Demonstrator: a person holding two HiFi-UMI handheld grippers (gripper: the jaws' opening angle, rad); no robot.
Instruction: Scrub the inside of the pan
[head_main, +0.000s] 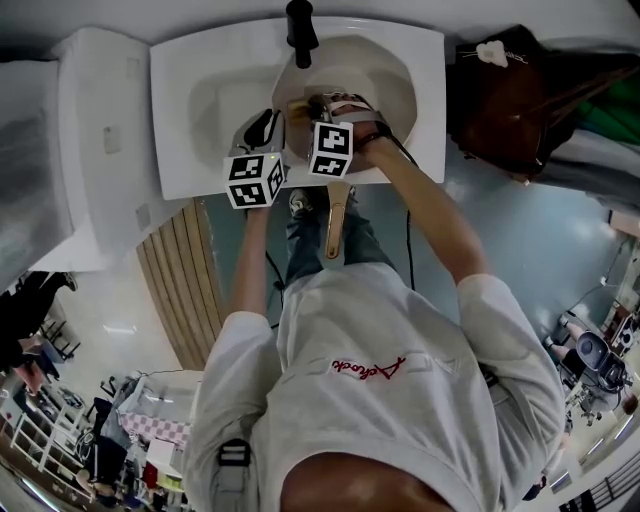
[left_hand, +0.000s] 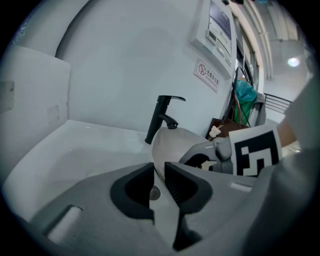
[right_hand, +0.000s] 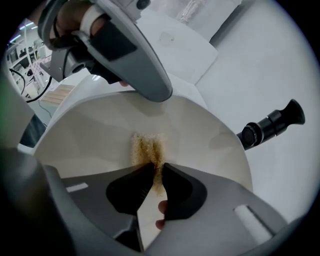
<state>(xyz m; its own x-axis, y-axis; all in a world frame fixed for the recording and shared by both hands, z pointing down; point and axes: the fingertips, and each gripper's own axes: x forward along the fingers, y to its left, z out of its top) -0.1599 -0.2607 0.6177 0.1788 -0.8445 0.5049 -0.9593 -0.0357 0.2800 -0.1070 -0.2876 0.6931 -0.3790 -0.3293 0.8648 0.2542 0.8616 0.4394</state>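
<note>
A cream pan (head_main: 385, 80) lies tilted in the white sink (head_main: 200, 100), its gold handle (head_main: 335, 220) pointing back toward the person. My left gripper (left_hand: 159, 182) is shut on the pan's thin rim at its left side. In the right gripper view that left gripper (right_hand: 150, 90) reaches over the pan's far edge. My right gripper (right_hand: 156, 172) is shut on a yellow-brown scrubber (right_hand: 147, 147), which is pressed against the pan's inner wall (right_hand: 90, 135). Both marker cubes sit close together over the sink's front edge.
A black faucet (head_main: 300, 30) stands at the back of the sink, just behind the pan. A brown bag (head_main: 510, 100) sits right of the sink. A white cabinet (head_main: 90, 140) stands to the left. The sink drain (left_hand: 153, 192) shows below the left gripper.
</note>
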